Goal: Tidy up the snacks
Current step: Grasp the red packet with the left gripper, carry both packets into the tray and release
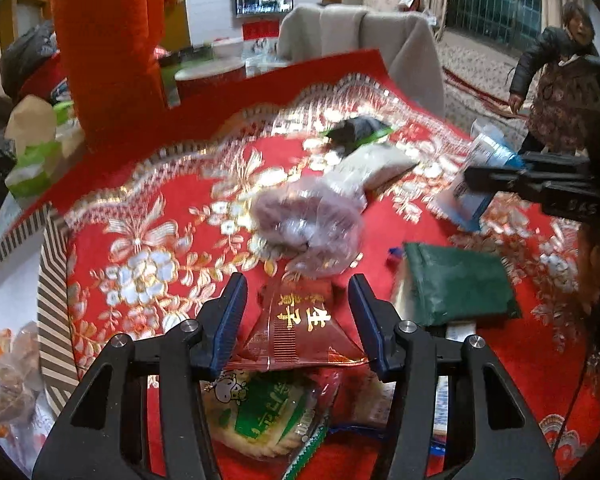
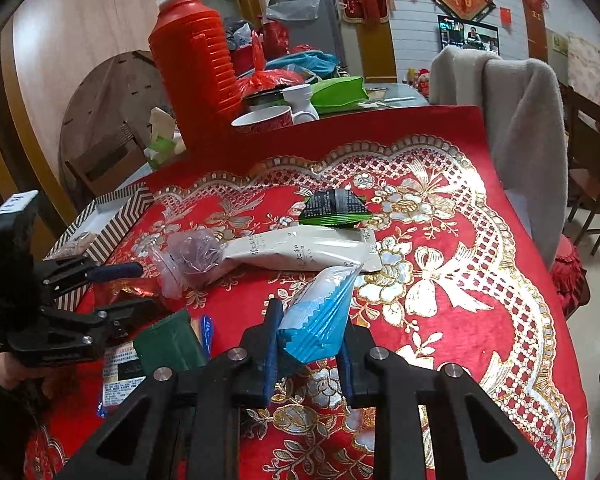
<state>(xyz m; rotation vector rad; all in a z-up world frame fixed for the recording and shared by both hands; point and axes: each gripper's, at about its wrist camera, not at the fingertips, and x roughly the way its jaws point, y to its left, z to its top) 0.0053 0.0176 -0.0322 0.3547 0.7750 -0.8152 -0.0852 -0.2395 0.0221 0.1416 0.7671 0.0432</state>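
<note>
Mid-sort, judged from the layout: snacks lay scattered over the red, gold-patterned surface [image 2: 440, 208], one packet already in hand, another about to be taken.

Right hand-held gripper [image 2: 310, 344]: clamped narrow on the lower end of a blue-and-white packet [image 2: 320, 312], packet lifted and tilted up toward the far side of the cloth.

Left hand-held gripper [image 1: 298, 320]: half spread, straddling a red packet with gold lettering [image 1: 302, 330]; blue pads [image 1: 230, 320] stood just clear of the packet's edges, so nothing gripped on that side. Directly below it, a green-and-white biscuit pack [image 1: 260, 412].

Elsewhere on the cloth: a clear bag of purple sweets [image 2: 192, 256] touching a long white pouch [image 2: 300, 252], a black-and-green sachet [image 2: 334, 208] beyond them, a dark green pouch [image 2: 168, 344] near the left tool. At the left edge, a striped box [image 2: 116, 216], seemingly the destination, some wrapped snacks dimly visible inside.

Next move, probably: close on the red packet without catching the biscuit pack beneath, then carry both packets to the striped box. Thin foil edges likely to slip from a shallow pinch.
</note>
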